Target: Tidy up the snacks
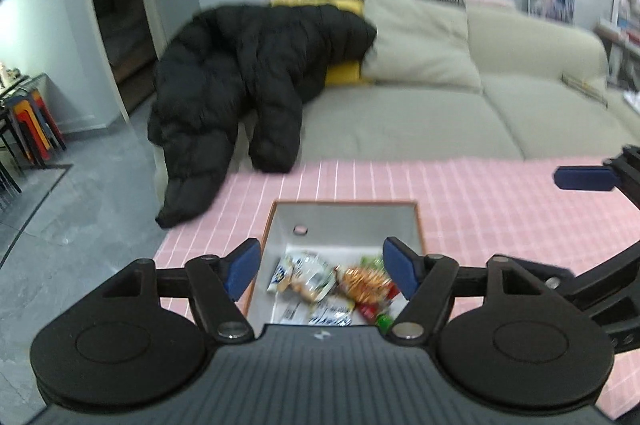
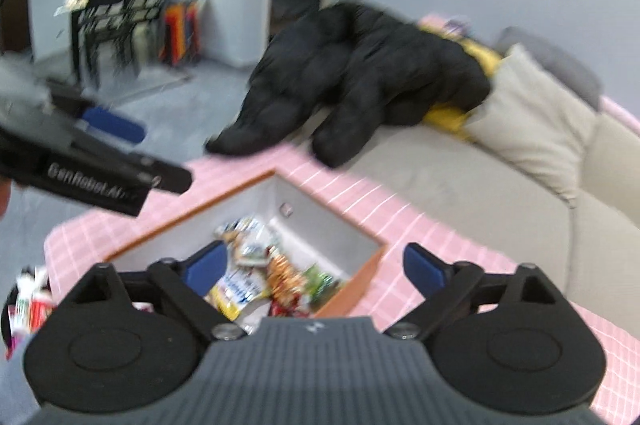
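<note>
Left wrist view: one box (image 1: 400, 221), several snack packets (image 1: 320, 285).

Snack packets (image 1: 320, 285) in the box (image 1: 344, 221) blur together, labels unreadable; lower right, the left hand-held gripper's body hides some.

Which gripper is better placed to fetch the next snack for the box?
Probably the right gripper: more packets show at its lower left, outside the box. Left gripper, equally open and empty, shows none.
</note>
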Tool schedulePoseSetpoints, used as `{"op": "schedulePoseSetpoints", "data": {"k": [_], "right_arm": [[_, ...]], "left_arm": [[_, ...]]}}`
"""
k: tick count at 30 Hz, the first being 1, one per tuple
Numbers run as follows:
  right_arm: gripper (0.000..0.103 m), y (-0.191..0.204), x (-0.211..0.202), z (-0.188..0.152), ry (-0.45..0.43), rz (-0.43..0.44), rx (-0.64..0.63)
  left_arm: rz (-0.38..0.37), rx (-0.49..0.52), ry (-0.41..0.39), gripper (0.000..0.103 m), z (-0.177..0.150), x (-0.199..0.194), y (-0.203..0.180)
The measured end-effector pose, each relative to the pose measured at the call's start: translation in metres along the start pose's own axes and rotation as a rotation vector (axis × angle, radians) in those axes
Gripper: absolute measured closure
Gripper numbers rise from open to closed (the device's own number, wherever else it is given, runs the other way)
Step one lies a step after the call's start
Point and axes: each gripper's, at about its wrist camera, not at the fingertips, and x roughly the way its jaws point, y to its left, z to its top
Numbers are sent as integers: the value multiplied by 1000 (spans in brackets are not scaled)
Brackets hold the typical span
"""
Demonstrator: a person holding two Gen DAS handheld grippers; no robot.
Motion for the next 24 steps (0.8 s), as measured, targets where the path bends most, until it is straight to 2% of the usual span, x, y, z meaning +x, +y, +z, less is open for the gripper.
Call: {"op": "schedulePoseSetpoints", "data": {"k": [5,10,15,20,24], "right_arm": [[4,-14,-53,-13,-59,-39,90],[4,-16,-97,-39,-105,-124,100],[4,-20,-129,-71,-93,-191,151],[4,-20,-148,-110,-31,-221,215],[4,-21,-154,-138,-18,-261,265]], "left_arm": [[-36,-3,-86,15,-11,-42,-24],[35,-21,-131,13,-34,-68,-42],[51,-68,-102,13,-56,-75,-54],[40,-30,-35,13,-81,-66,-77],[24,-21,8,13,-100,-58,-92]]}}
